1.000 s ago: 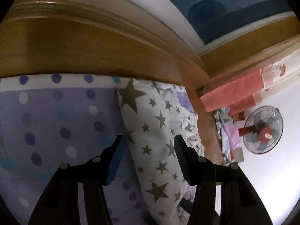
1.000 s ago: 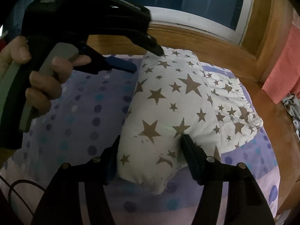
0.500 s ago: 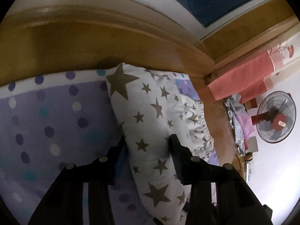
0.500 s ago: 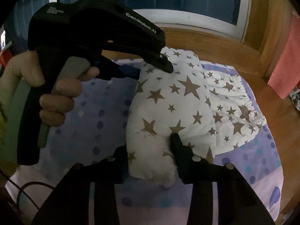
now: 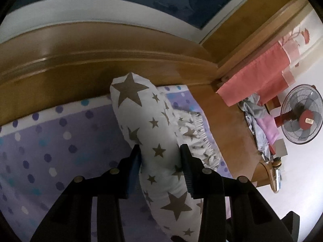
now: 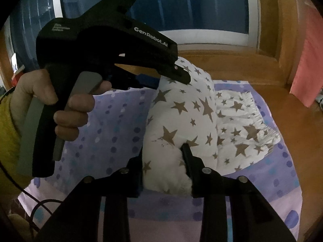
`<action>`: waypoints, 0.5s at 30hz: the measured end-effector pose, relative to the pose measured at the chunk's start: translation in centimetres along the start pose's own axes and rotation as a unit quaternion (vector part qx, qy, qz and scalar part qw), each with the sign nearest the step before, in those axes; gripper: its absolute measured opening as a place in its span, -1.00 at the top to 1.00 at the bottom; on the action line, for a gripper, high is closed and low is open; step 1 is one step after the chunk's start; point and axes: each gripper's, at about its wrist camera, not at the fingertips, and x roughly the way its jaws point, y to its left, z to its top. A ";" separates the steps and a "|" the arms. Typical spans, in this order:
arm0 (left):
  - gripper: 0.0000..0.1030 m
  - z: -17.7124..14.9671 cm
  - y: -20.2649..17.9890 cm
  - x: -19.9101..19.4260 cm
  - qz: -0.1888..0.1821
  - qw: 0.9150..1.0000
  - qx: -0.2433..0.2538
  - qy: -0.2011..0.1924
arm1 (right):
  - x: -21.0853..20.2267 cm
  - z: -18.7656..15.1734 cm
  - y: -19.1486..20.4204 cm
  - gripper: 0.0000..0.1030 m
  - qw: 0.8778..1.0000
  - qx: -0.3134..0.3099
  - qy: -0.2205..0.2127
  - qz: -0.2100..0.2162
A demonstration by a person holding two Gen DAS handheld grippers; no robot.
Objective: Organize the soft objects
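Observation:
A white pillow with brown stars (image 5: 145,129) (image 6: 187,117) stands on edge on a purple dotted bedsheet (image 5: 50,141) (image 6: 113,125), against the wooden headboard (image 5: 80,64). My left gripper (image 5: 159,151) is shut on its far end, the fabric bulging between the fingers. The right wrist view shows that left gripper (image 6: 171,78) held by a hand (image 6: 60,104), pinching the pillow's top corner. My right gripper (image 6: 163,153) is shut on the pillow's near end, its fingers pressed deep into the stuffing. The pillow's frilled edge (image 6: 252,104) droops to the right.
A wooden ledge (image 6: 242,68) and a dark window (image 6: 181,6) rise behind the bed. A coral cloth (image 5: 254,74) hangs at the right, with a standing fan (image 5: 300,117) and crumpled clothes (image 5: 256,119) beyond the bed frame. A black cable (image 6: 36,201) trails at lower left.
Both grippers went from open around the pillow to shut on it. The pillow has been squeezed, tipped up on its edge and drawn away from flat on the sheet.

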 end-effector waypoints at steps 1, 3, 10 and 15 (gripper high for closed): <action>0.25 0.2 -0.5 0.1 0.001 1.000 0.003 0.000 | -0.2 0.1 -0.3 0.39 1.000 -0.002 -0.002 -0.001; 0.25 0.4 -1.4 0.3 0.002 1.000 0.009 -0.001 | -0.6 0.3 -1.0 0.39 1.000 -0.007 -0.007 -0.002; 0.25 1.0 -4.7 1.2 0.011 1.000 0.027 -0.003 | -1.7 0.5 -4.7 0.39 1.000 -0.002 -0.018 -0.002; 0.25 1.6 -6.7 2.6 0.019 0.999 0.035 0.002 | -1.6 0.6 -7.9 0.39 1.000 0.013 -0.018 0.004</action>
